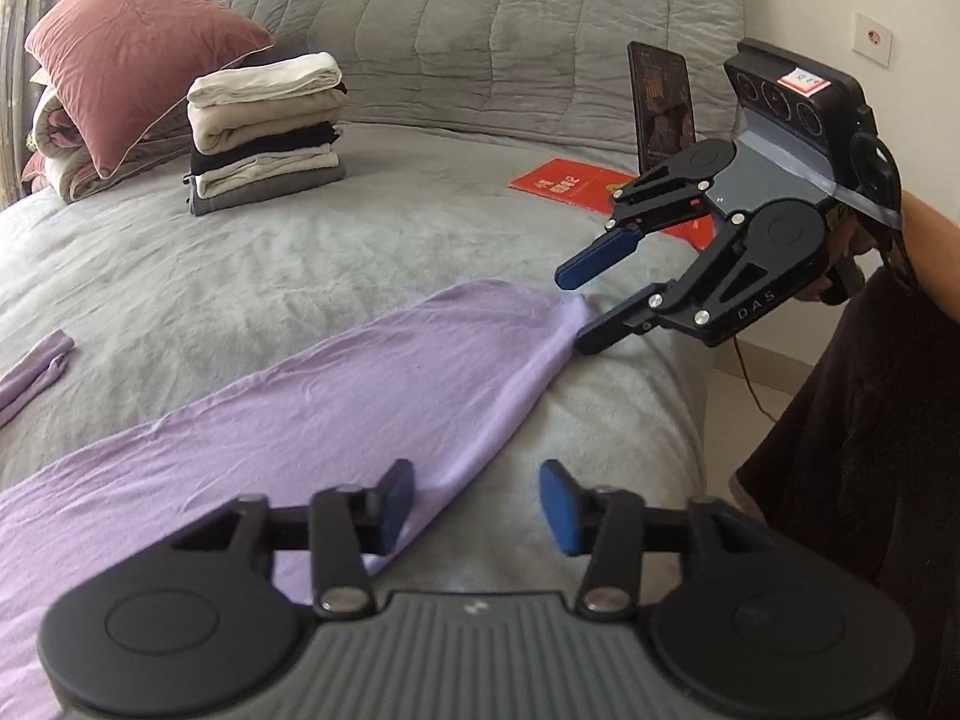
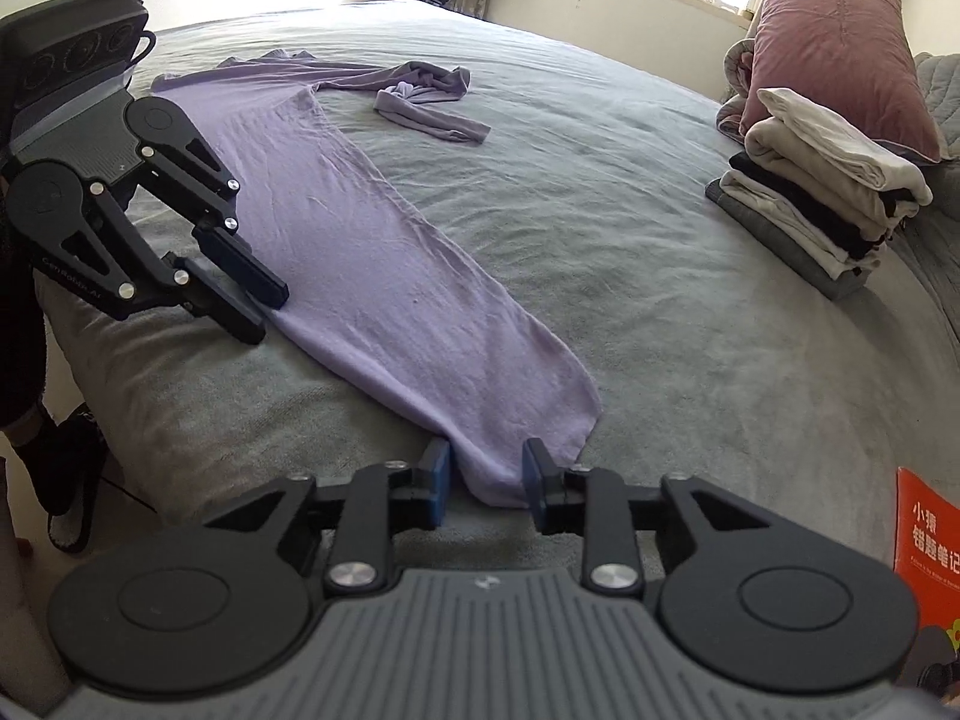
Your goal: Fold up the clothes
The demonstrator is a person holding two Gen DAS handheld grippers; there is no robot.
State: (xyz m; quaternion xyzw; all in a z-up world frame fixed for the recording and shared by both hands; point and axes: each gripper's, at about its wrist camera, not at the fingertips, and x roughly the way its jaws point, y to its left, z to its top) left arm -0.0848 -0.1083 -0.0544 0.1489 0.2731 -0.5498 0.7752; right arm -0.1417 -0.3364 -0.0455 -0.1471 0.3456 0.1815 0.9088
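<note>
A lilac long-sleeved top [image 1: 300,396] [image 2: 384,252] lies folded into a long strip on the grey bed cover [image 2: 630,276]. One sleeve [image 2: 432,114] is bunched at its far end. My left gripper [image 1: 477,507] [image 2: 267,317] is open at the strip's near long edge, one finger over the cloth and the other over bare cover. My right gripper [image 2: 486,480] [image 1: 575,312] is open at the strip's narrow end. The cloth's corner lies loose between its blue pads [image 2: 438,480], which do not pinch it.
A stack of folded clothes [image 1: 264,126] [image 2: 822,192] stands before a pink pillow [image 1: 138,54]. A red booklet [image 1: 564,186] [image 2: 927,552] and an upright phone [image 1: 663,102] are near the headboard. The bed's edge and a person's dark trousers [image 1: 870,450] are beside both grippers.
</note>
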